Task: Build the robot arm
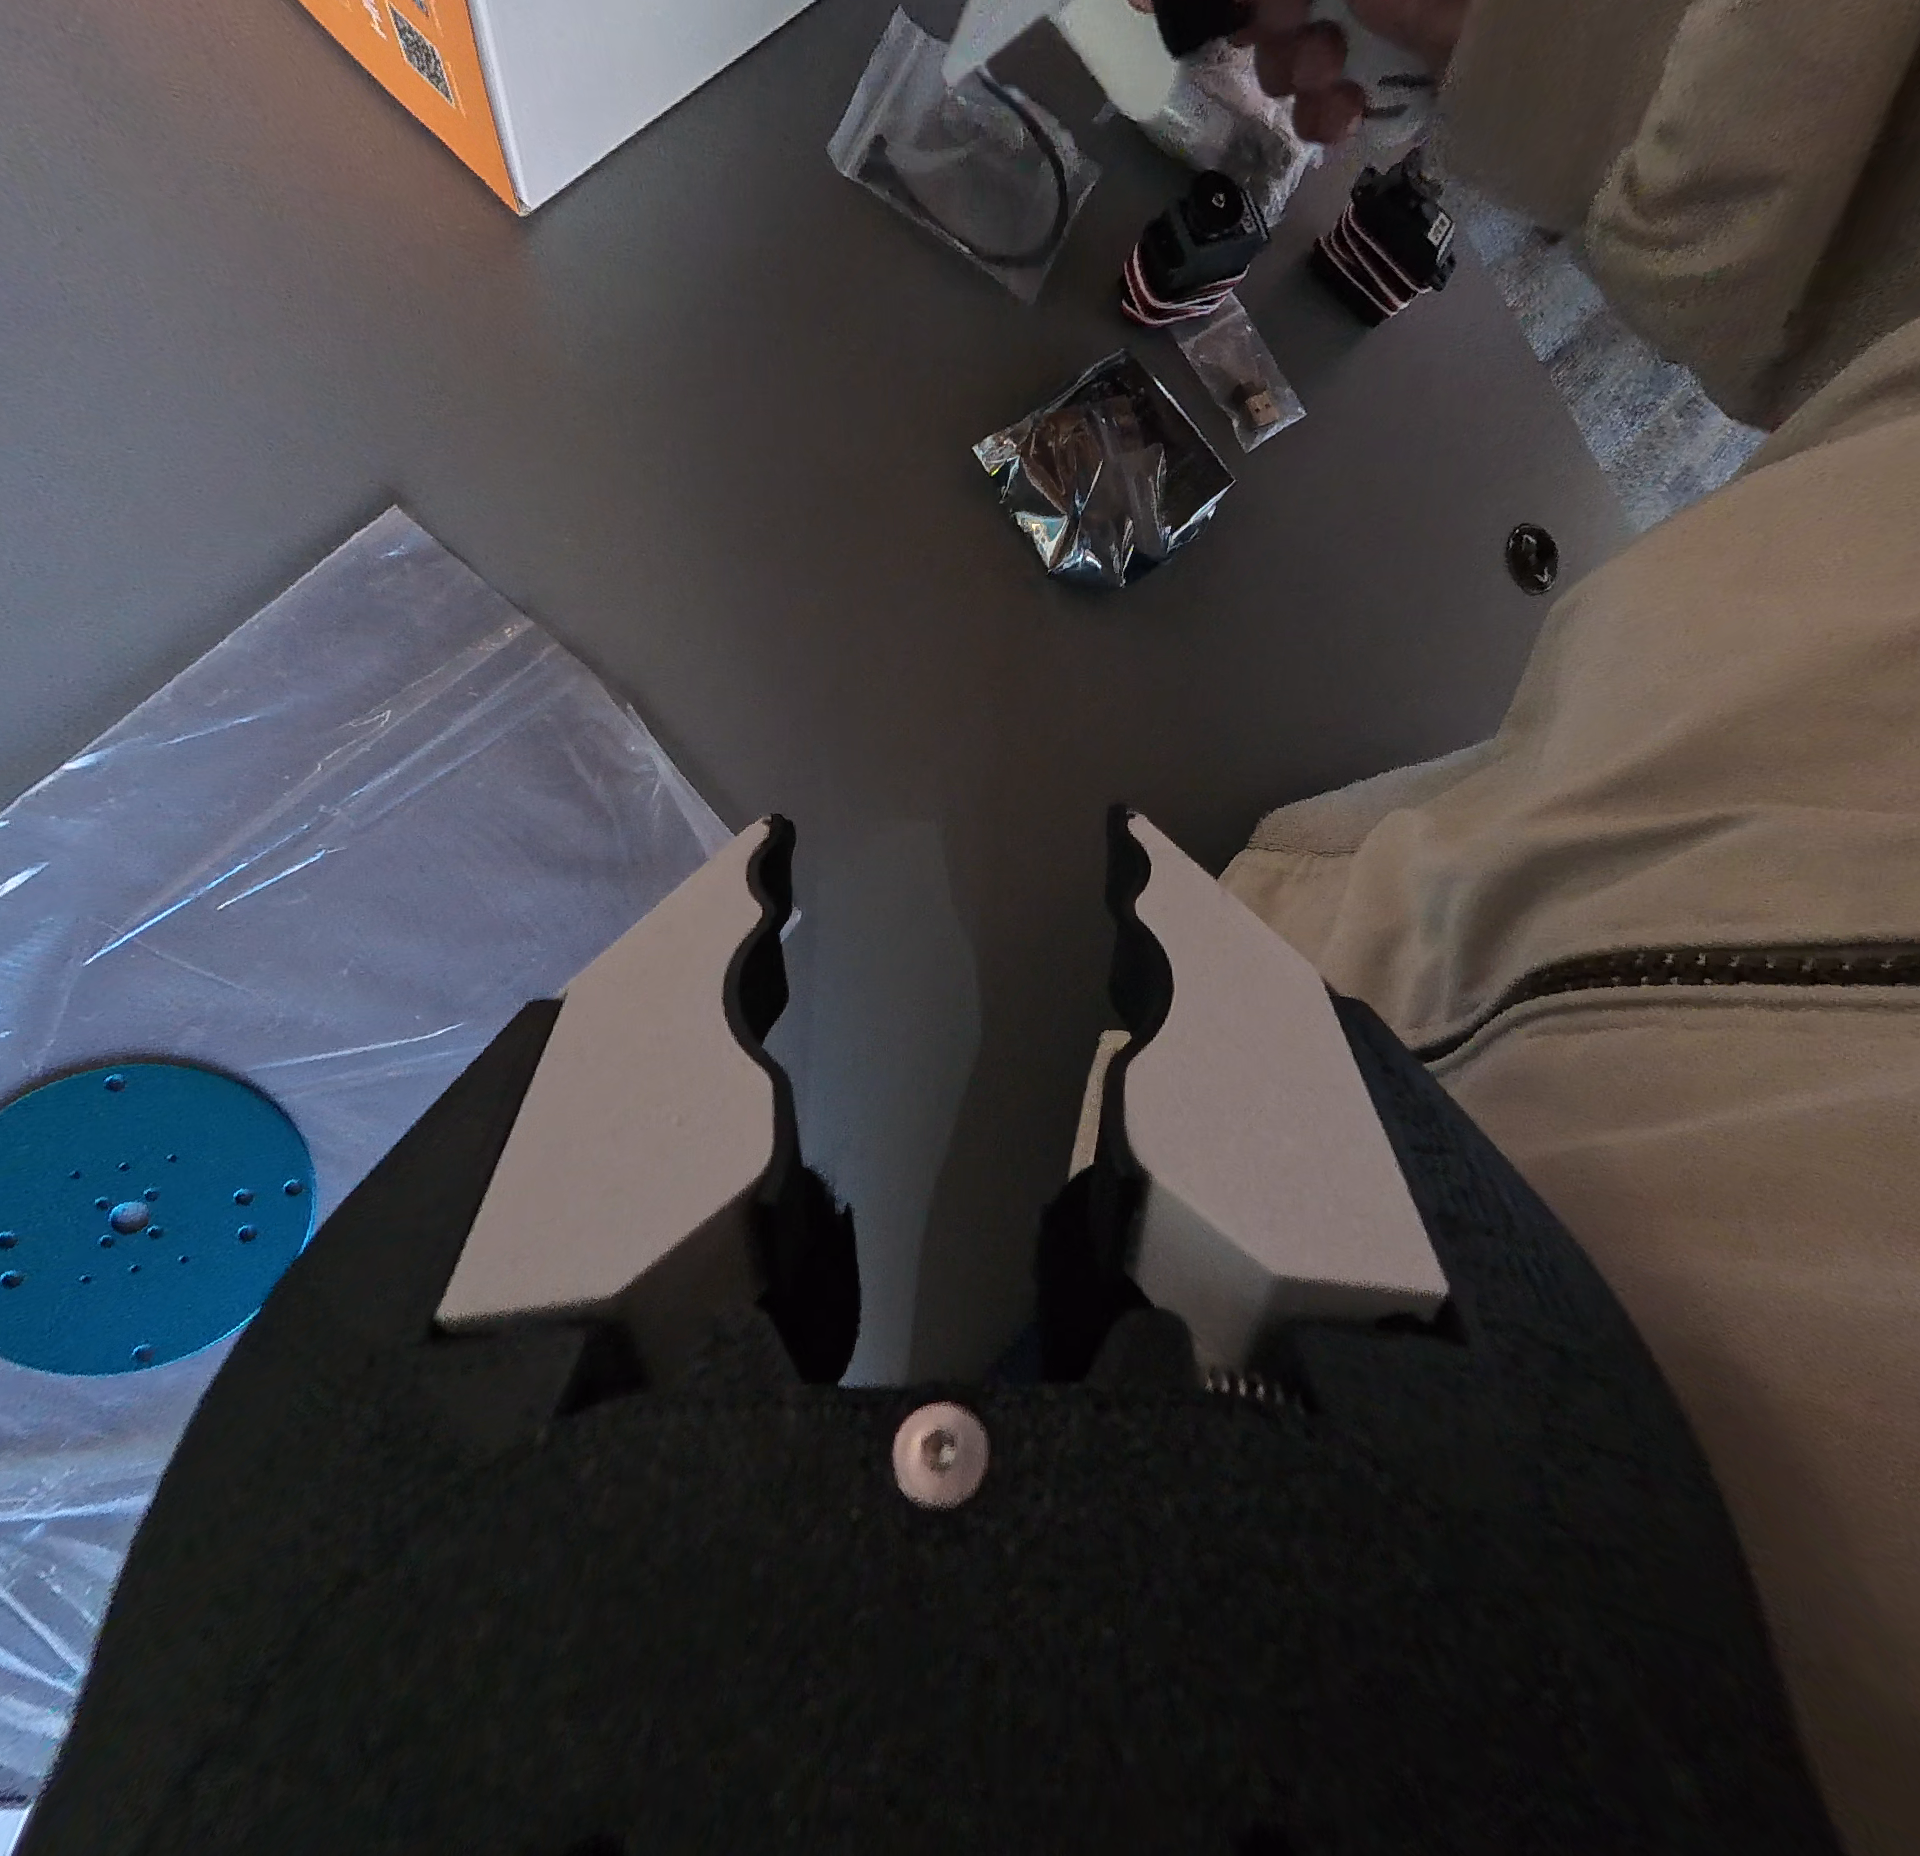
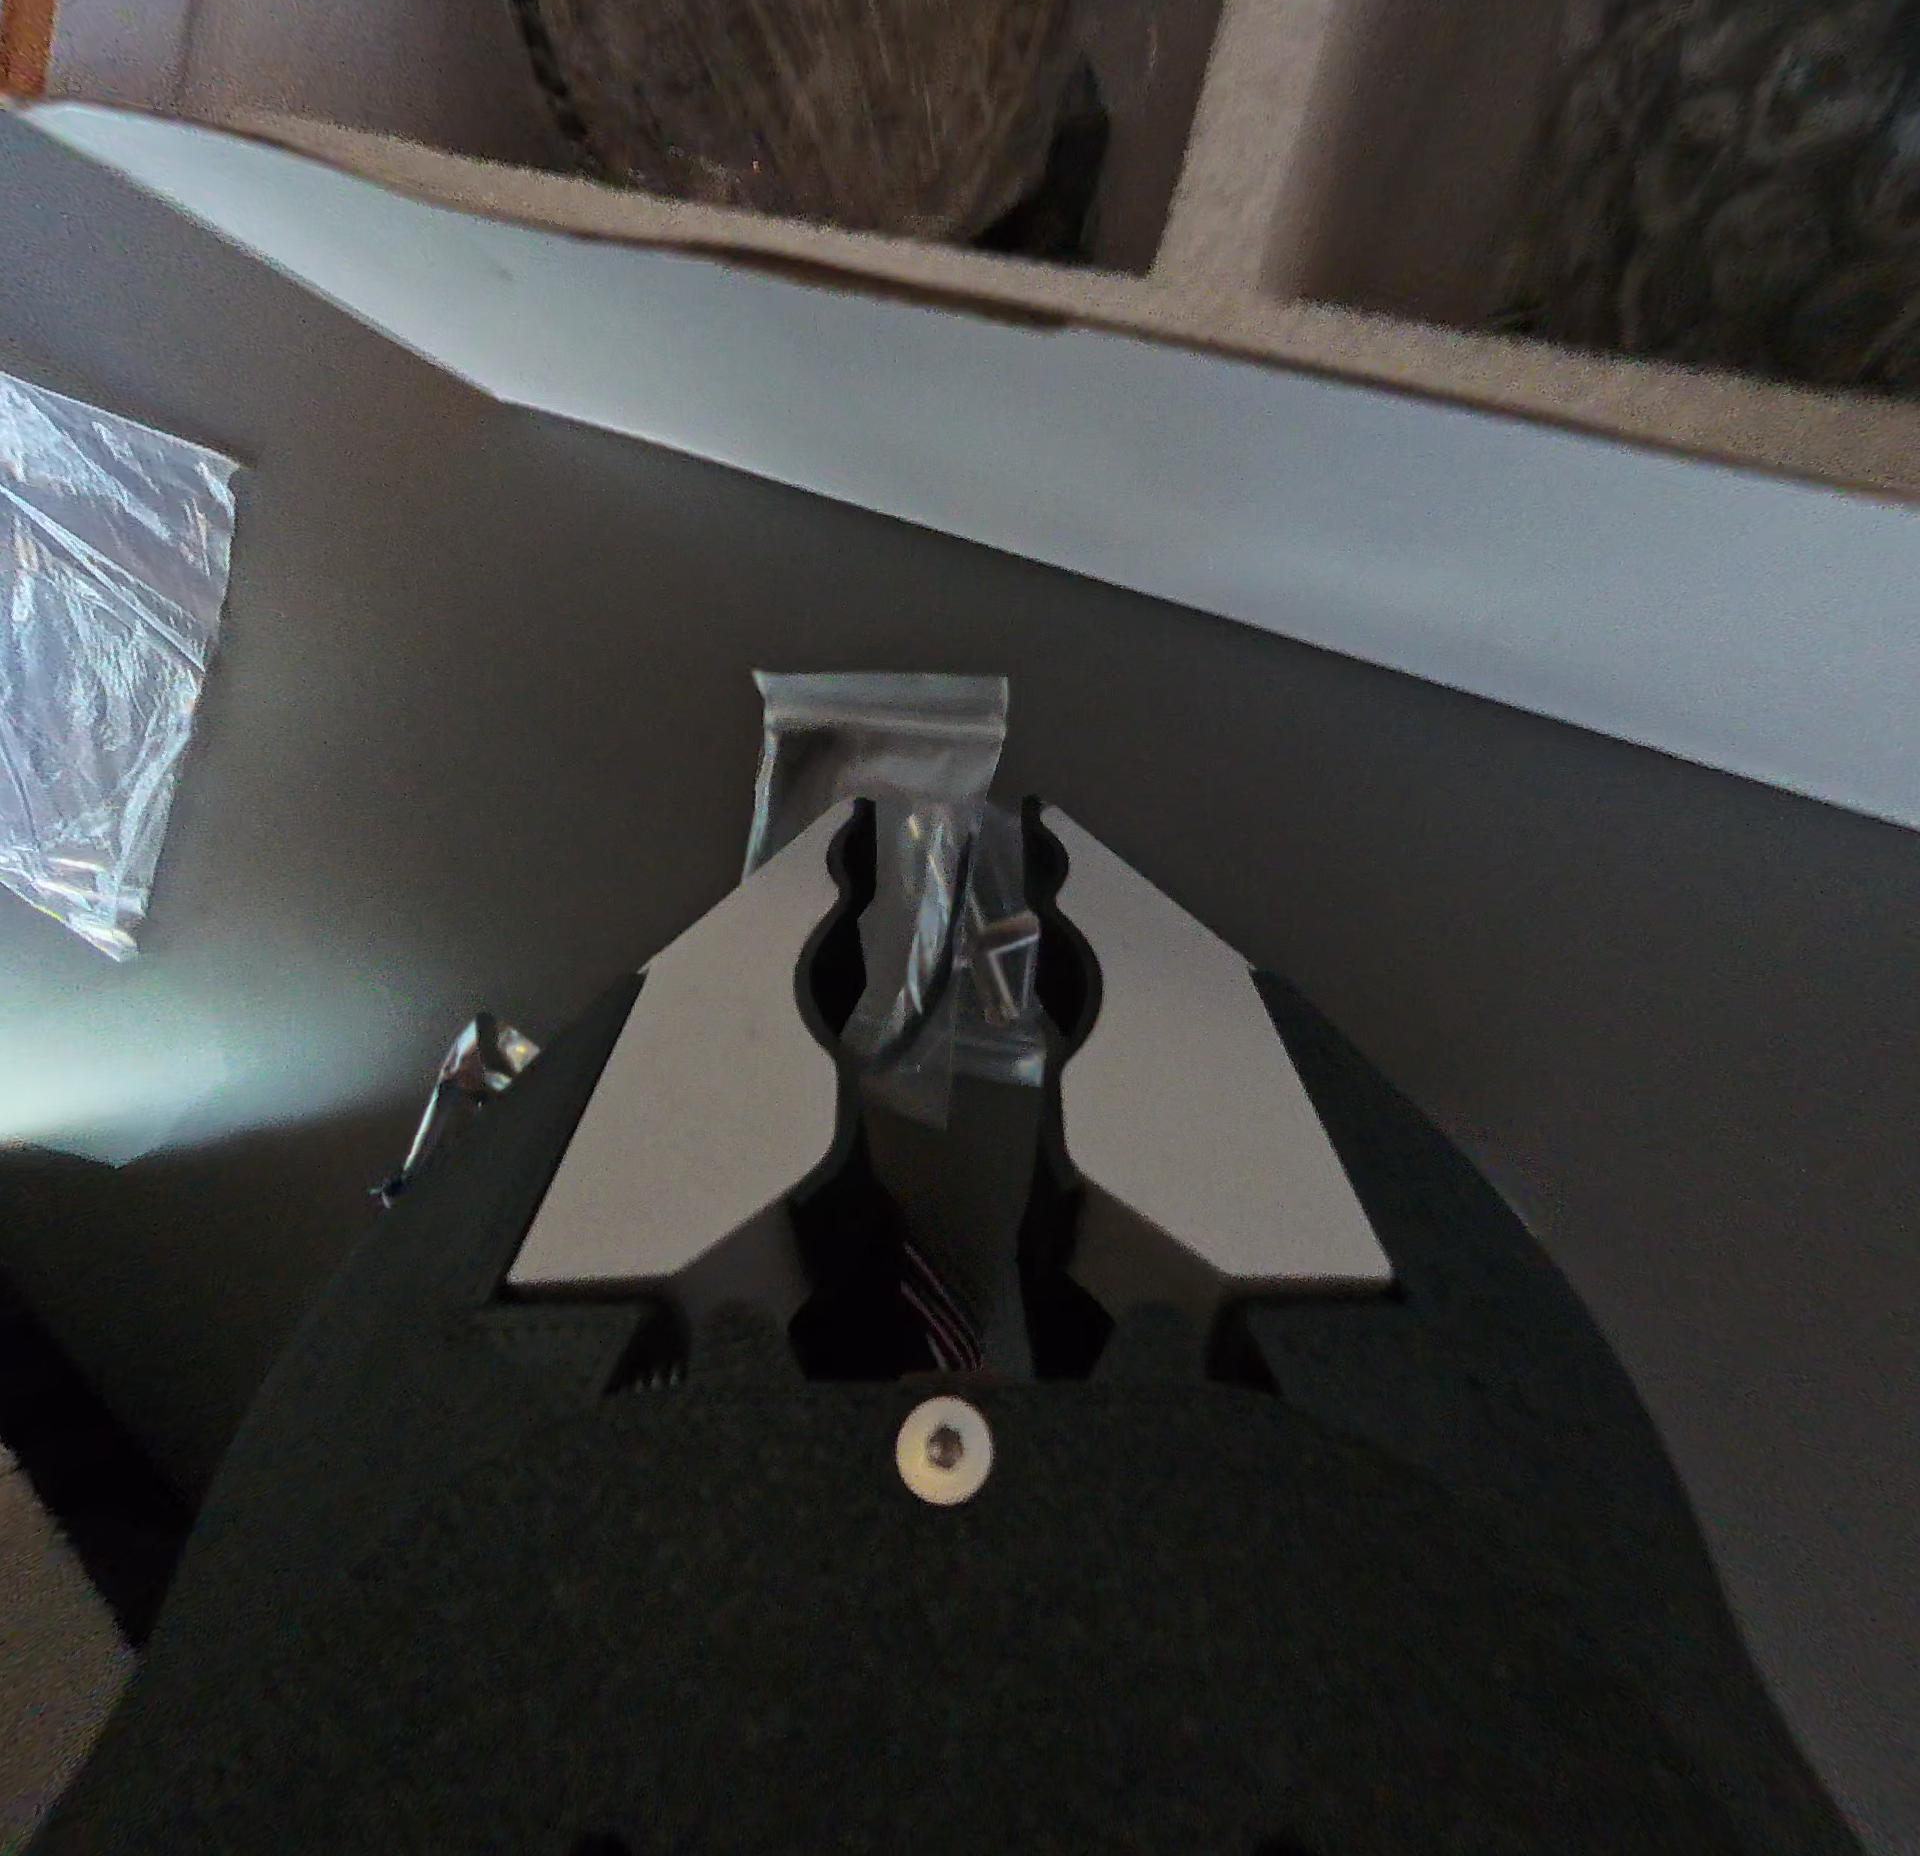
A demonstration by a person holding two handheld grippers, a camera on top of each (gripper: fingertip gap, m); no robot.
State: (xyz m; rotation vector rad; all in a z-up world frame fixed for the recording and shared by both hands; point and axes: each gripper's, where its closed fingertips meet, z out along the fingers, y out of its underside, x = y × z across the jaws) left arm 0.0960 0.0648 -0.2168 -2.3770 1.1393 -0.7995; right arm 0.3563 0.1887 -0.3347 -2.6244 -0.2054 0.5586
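My right gripper (image 2: 943,804) is closed on a small clear zip bag (image 2: 883,726) that holds a black cable; the bag is pinched narrow between the fingers and its top sticks out past the tips. From the left wrist view, this gripper (image 1: 1039,50) is held by a hand over the bag (image 1: 966,175) on the dark grey table (image 1: 727,404). My left gripper (image 1: 945,819) is open and empty above the table. It is nearest a large clear plastic sheet (image 1: 343,767) and a blue round plate with holes (image 1: 135,1214).
Two black servos (image 1: 1195,248) (image 1: 1382,248), a silver foil bag (image 1: 1101,476) and a tiny bag with a brown part (image 1: 1247,383) lie near the right gripper. An orange and white box (image 1: 499,71) stands beyond, with foam compartments (image 2: 1195,144). A beige jacket (image 1: 1558,975) fills the right. One gripper's finger ends stand about 30 centimetres off the other's.
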